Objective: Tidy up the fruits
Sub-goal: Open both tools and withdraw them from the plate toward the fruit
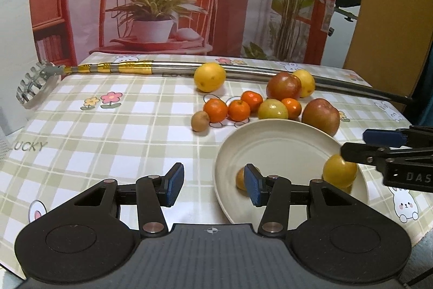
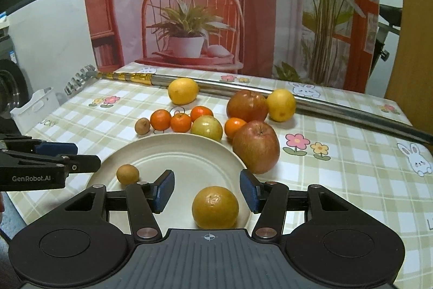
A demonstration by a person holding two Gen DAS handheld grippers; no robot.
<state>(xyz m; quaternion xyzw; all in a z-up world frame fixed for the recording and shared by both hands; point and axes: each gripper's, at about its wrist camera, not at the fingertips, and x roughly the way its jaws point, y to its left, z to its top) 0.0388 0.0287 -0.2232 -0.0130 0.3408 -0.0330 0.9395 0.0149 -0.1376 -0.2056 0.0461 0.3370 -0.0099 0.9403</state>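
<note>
Table [image 2: 351, 180] under a green-checked cloth, its near edge cut off. Round cream plate [image 2: 189, 153], near rim hidden behind the right hand-held gripper [image 2: 207, 192], whose jaws stand wide around a yellow-orange citrus fruit [image 2: 215, 206] resting on the plate. Left hand-held gripper [image 1: 213, 184], jaws wide and empty, its right finger partly hiding a small brown round fruit [image 2: 127, 174], also on the plate. Remaining fruits cluster just beyond the plate.
</note>
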